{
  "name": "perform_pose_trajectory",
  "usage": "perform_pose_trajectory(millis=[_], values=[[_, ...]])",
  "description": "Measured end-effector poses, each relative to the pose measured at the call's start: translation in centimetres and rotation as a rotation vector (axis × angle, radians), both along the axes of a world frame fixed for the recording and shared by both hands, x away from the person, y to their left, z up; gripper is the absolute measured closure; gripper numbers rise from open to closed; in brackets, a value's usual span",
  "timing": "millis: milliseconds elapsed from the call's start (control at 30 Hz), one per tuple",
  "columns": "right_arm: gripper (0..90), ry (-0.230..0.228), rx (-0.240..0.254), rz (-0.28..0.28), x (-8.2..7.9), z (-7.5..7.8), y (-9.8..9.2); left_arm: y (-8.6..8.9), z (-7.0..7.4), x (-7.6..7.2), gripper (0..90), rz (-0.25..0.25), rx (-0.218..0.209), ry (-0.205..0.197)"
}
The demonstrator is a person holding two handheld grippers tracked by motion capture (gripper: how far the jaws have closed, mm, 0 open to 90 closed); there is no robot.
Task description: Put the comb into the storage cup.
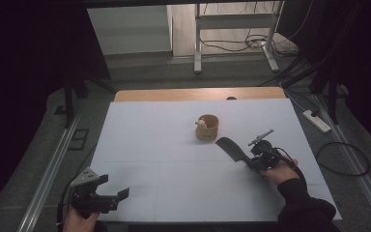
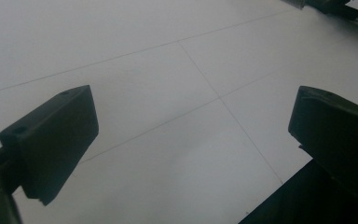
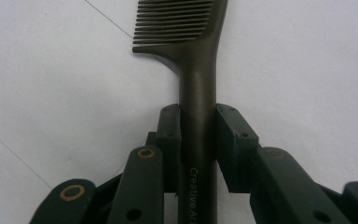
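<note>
A white table point(image 1: 174, 159) carries the work; a strip of bare wood shows along its far edge. The left gripper point(image 1: 107, 191) sits at the near left corner, held by the left hand point(image 1: 79, 220). Its jaws stand wide apart, released, with bare table surface between them. The right gripper point(image 1: 252, 162), held by the right hand point(image 1: 281, 170), is toward the right edge, about midway between near and far edges. Its jaws are clenched on the handle of a dark comb point(image 3: 196, 93); the pads press both sides of the handle. The comb's toothed end points toward the table centre. A small round wooden cup point(image 1: 207, 127) stands near the centre, just beyond the comb's tip, apart from it.
</note>
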State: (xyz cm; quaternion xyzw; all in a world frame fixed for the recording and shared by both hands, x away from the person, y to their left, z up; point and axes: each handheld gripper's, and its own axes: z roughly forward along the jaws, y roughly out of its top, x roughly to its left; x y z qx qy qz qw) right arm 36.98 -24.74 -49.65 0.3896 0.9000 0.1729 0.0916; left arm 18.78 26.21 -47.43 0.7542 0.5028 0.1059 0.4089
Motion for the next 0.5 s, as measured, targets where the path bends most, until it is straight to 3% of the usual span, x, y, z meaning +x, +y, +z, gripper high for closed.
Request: perform_pose_trajectory(millis=[500], values=[[72.3,-0.017,0.036,-0.024,-0.27,-0.02,-0.39,-0.12,0.17,-0.2,0.3,-0.003,0.004,-0.016]])
